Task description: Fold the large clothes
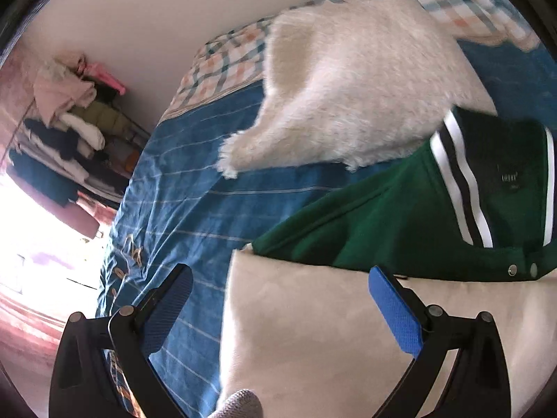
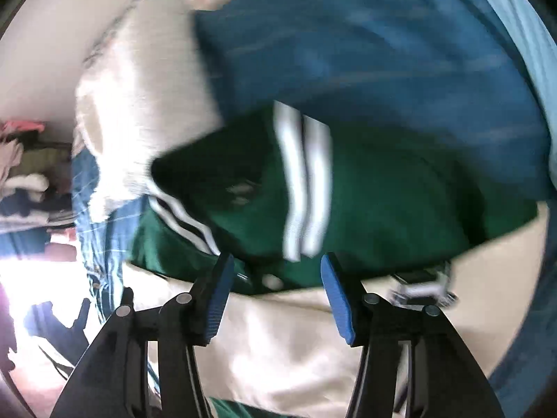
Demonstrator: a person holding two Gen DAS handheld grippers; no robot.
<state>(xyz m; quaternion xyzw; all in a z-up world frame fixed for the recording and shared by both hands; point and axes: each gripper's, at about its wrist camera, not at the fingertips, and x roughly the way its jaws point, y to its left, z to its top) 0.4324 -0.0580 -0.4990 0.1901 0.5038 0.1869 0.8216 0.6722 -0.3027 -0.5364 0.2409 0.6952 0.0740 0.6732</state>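
The jacket [image 1: 400, 209] lies on the bed [image 1: 181, 188], soft, bulky and floppy, we judge; we would pinch a cream sleeve [image 1: 296, 313] edge. Our left hand-held gripper [image 1: 282, 299] hangs released over that sleeve; the right hand-held gripper [image 2: 275, 278], also released and empty, hovers near the collar [image 2: 303, 181].

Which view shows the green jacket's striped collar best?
The left wrist view: the collar is sharp there, its white and dark stripes and the label beside it clear. The right wrist view shows it closer and just ahead of the open tongs, but smeared by motion blur.
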